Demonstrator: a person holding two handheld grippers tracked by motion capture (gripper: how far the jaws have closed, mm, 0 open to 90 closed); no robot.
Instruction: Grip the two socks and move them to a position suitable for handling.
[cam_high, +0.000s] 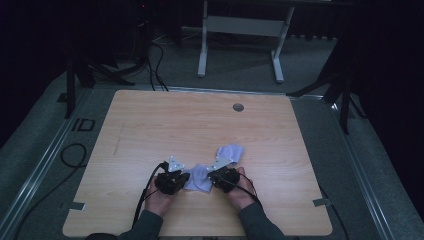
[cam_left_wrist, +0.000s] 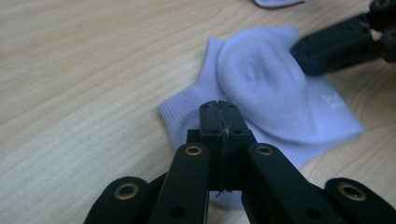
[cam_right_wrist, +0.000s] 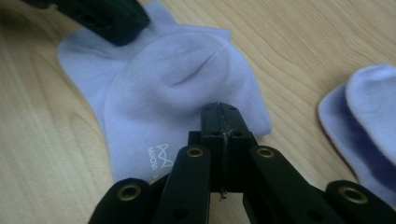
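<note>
A pale lilac sock (cam_high: 199, 179) lies folded on the wooden table (cam_high: 175, 125) between my two grippers. My left gripper (cam_high: 185, 176) is shut, with its tips over the sock's cuff edge (cam_left_wrist: 187, 107); no fabric shows between the pads. From the other side, my right gripper (cam_high: 212, 176) is also shut, its tips at the edge of the sock (cam_right_wrist: 177, 93) near a small printed logo. In the left gripper view my left gripper (cam_left_wrist: 219, 109) faces the right gripper (cam_left_wrist: 301, 49), which touches the upper flap. The right gripper view has my right gripper (cam_right_wrist: 219, 112) low and the left gripper (cam_right_wrist: 135, 23) on the far corner.
A second lilac sock (cam_high: 231, 152) (cam_right_wrist: 369, 121) lies just beyond the right gripper. A round cable hole (cam_high: 238, 107) sits near the table's far edge. Behind the table stands a white desk frame (cam_high: 240, 30), and cables run over the floor at the left.
</note>
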